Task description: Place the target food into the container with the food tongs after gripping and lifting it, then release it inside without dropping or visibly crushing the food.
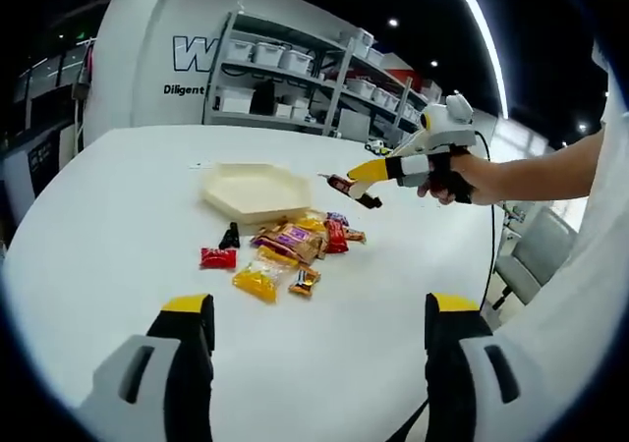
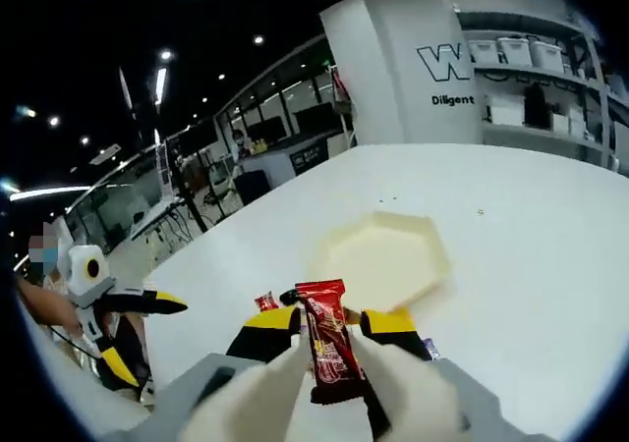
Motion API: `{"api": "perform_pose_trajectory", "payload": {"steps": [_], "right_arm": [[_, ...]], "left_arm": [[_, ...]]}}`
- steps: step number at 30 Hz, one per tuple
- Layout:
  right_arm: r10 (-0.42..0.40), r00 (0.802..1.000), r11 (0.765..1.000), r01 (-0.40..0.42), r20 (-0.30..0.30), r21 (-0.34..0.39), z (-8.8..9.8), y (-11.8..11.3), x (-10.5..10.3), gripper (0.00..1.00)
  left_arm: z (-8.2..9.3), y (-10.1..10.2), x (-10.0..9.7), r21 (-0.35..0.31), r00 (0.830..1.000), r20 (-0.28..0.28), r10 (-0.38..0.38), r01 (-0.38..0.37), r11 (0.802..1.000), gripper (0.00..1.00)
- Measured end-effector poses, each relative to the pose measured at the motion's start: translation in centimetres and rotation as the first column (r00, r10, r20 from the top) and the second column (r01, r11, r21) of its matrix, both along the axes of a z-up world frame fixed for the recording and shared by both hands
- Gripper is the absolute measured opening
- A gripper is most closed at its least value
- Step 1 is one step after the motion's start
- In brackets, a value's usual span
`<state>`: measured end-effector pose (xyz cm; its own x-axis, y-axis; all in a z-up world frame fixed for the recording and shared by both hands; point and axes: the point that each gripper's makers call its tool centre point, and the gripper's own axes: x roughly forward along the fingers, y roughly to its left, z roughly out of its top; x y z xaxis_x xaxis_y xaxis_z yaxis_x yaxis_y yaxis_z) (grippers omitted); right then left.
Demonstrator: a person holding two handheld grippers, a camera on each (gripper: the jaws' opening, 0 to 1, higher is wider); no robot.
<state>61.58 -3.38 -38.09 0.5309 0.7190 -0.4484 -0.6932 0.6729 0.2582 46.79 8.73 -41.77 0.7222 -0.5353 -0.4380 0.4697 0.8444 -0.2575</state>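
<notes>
Nearest in the left gripper view, the left gripper (image 1: 319, 349) hangs low over the white desk (image 1: 98, 246) with its fingers spread wide and nothing between them, idle and clear of the work. Just beyond it lies the pile of wrapped snacks (image 1: 295, 246), a yellow packet (image 1: 257, 281) at the near edge and a small red packet (image 1: 218, 257) off to the left, all within easy reach of the tray. Up above the pile, the right gripper (image 1: 344, 182) is raised off the desk, fingers clenched on a red snack bar (image 1: 342, 183), so the target is airborne, not on the desk. The right gripper view shows that bar (image 2: 329, 344) pinched between the yellow-tipped fingers (image 2: 263, 332), the wrapper looking uncrushed and its top end pointing toward the cream hexagonal tray (image 2: 378, 260) just beyond. The tray looks bare inside. Judging by this, the lift is done and the carry over the rim comes next, then a gentle release.
</notes>
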Motion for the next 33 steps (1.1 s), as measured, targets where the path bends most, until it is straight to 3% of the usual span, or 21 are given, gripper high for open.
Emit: {"api": "perform_pose_trajectory", "payload": {"steps": [14, 28, 33], "right_arm": [[-0.001, 0.997, 1.0, -0.001, 0.082, 0.028, 4.6, 2.4, 5.1, 0.19], [-0.008, 0.99, 0.999, 0.0, 0.144, 0.055, 7.4, 3.8, 7.8, 0.19], [-0.016, 0.99, 0.995, 0.001, 0.137, 0.104, 8.5, 4.2, 8.3, 0.2]], "left_arm": [[0.3, 0.3, 0.0, -0.01, 0.999, 0.009, 0.034, -0.034, 0.999, 0.9], [1.0, 1.3, 0.4, -0.023, 0.998, 0.012, 0.068, -0.067, 0.997, 0.87], [0.7, 1.1, 0.3, -0.016, 0.998, 0.004, 0.059, -0.059, 0.998, 0.87]]}}
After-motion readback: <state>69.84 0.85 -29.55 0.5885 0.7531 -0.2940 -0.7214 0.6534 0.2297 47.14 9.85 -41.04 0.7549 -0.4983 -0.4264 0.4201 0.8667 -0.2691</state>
